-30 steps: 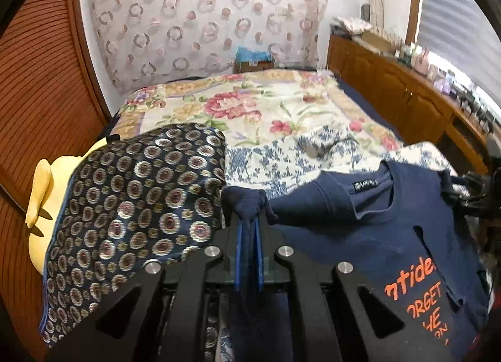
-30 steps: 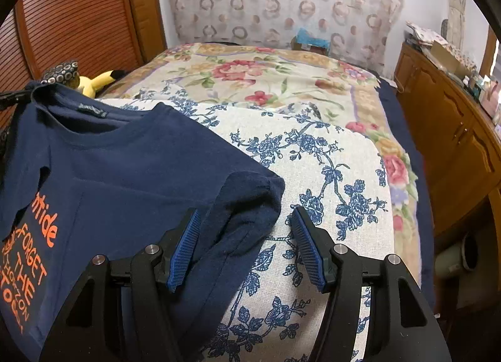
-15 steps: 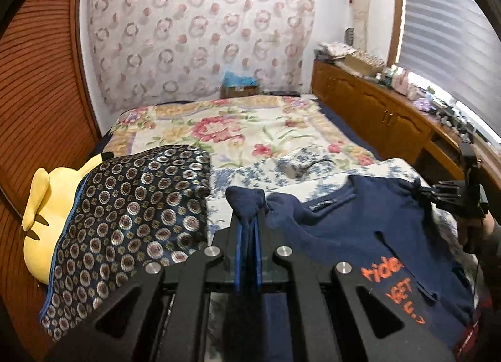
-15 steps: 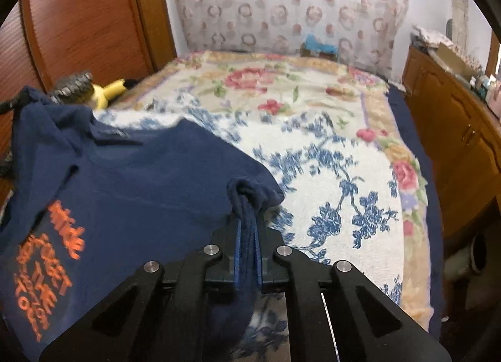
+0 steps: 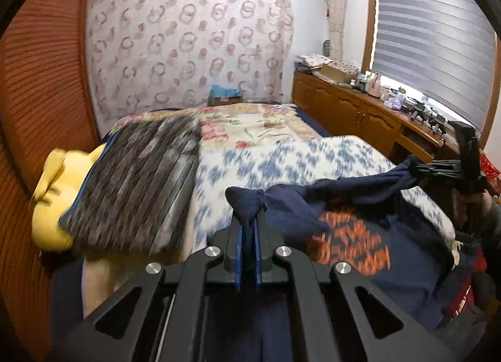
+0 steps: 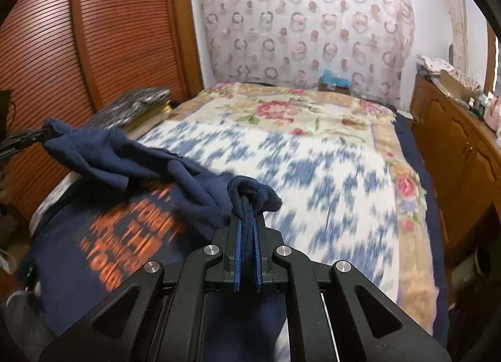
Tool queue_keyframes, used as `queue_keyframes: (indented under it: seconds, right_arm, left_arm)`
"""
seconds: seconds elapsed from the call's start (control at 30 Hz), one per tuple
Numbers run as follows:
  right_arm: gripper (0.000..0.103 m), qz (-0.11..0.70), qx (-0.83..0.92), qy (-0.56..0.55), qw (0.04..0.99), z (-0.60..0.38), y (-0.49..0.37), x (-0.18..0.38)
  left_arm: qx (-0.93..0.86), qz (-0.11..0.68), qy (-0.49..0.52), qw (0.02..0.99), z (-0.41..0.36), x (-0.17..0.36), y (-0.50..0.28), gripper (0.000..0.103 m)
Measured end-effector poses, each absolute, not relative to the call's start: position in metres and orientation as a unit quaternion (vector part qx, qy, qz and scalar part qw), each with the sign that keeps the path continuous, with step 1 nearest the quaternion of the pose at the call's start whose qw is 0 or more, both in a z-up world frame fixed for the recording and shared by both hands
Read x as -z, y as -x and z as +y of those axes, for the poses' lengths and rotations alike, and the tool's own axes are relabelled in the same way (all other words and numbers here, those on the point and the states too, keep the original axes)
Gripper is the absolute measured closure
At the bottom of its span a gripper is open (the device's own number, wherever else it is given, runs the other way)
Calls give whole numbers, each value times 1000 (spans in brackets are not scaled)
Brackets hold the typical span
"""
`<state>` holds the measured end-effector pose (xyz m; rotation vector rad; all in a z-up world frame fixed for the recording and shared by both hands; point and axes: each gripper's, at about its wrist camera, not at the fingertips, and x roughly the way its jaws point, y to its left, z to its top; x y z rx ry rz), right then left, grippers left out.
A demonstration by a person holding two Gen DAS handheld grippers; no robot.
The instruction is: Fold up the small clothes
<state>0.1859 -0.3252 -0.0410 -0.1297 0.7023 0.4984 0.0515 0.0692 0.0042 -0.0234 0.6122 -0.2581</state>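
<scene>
Left wrist view — navy T-shirt (image 5: 353, 230) strung between two clamped grippers over the near edge of the bed (image 5: 281, 155).

Left gripper (image 5: 247, 230): blue pads pressed together on a bunched fold of the shirt. Right gripper (image 6: 247, 224): the same — pads pinched on another bunch of navy cloth, nothing loose between them. Shirt hangs off both pinches, orange lettering face up, its lower part lying on the blue-flowered sheet (image 6: 328, 174) at the near edge of the bed. Dark patterned cushion (image 5: 137, 180) lies along the bed's left edge, partly over a yellow plush toy (image 5: 53, 193). Rose-print blanket (image 6: 297, 111) covers the far end of the bed. Wooden cabinets (image 5: 353, 111) run beside the right edge. Near cloth is motion-blurred.
</scene>
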Motion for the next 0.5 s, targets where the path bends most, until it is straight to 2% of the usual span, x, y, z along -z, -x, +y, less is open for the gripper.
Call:
queue_keyframes:
  seconds: [0.23,0.5]
  right_arm:
    - [99,360,-244,44,899,-340,-102,49]
    - [99,364,-251,58,895,-350,-49,28]
  left_arm:
    - [102,318,83,939,112,28,35,100]
    - [90,319,83,940,116,14,75,100]
